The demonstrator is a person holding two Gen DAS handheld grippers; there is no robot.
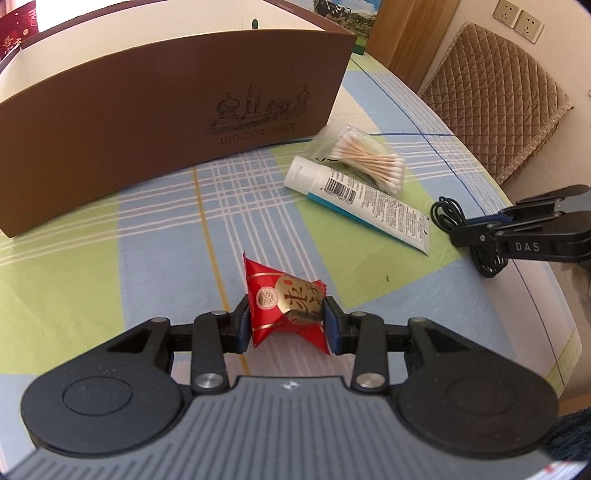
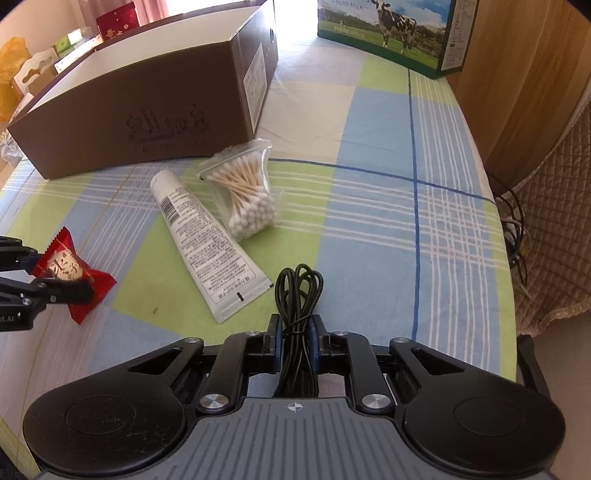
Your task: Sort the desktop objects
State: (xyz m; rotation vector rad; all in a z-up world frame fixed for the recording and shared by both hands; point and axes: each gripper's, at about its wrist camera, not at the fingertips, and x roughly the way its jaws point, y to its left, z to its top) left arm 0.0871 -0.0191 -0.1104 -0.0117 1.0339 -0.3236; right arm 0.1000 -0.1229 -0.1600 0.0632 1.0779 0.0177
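My left gripper is shut on a red candy packet, held just above the checked cloth; the same packet shows at the left edge of the right wrist view. A coiled black cable is squeezed between the blue pads of my right gripper, which is shut on it near the table's front right. From the left wrist view that cable and the right gripper appear at the right edge. An open brown box stands at the back left.
A white tube and a bag of cotton swabs lie between the box and the cable. A milk carton box stands at the far end. A quilted chair sits past the table's right edge.
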